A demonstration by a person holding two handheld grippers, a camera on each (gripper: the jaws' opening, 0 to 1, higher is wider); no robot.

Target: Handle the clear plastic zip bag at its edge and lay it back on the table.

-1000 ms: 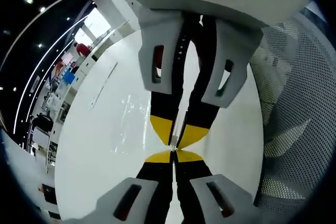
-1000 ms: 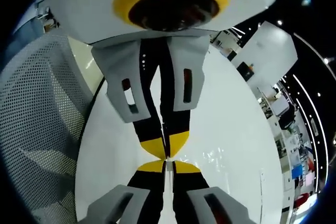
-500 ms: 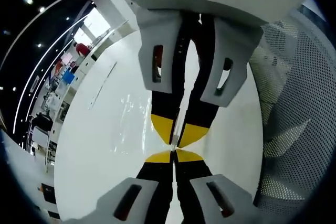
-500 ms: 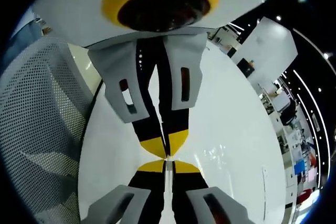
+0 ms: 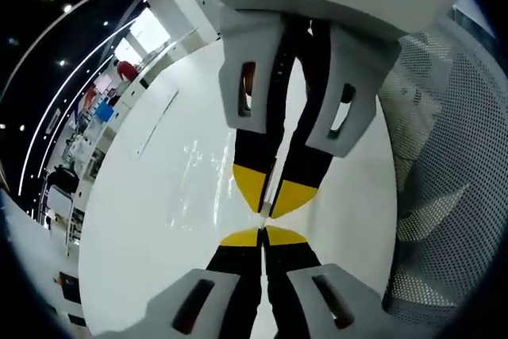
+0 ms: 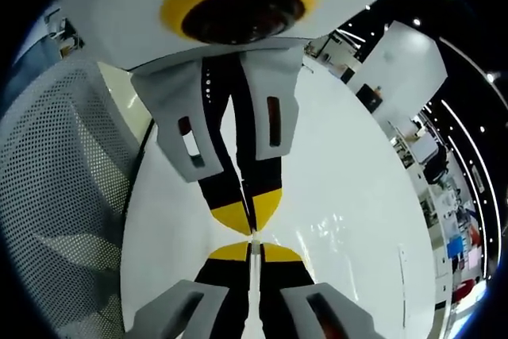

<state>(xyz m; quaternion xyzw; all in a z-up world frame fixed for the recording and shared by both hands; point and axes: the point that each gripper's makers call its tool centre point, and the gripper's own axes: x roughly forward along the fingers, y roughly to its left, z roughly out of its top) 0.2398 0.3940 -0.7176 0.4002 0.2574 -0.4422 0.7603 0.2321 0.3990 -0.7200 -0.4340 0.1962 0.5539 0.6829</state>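
The glossy white bench [image 5: 159,220] mirrors the lights; the clear plastic zip bag [image 5: 198,160] on it seems thin and shiny. The pale perforated mesh chair back [image 6: 63,188] looks matt.

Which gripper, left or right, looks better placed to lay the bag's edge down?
Neither clearly: the left gripper and right gripper are both shut, tips meeting over the white table, with faint glints, perhaps the zip bag, equally near both. Either could lower it.

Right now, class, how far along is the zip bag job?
Done: the edge looks gripped. In hand: left gripper and right gripper, both shut, meet tip to tip on a thin pale strip, seemingly the zip bag, its film glinting over the white table. Left: lay it flat, release.
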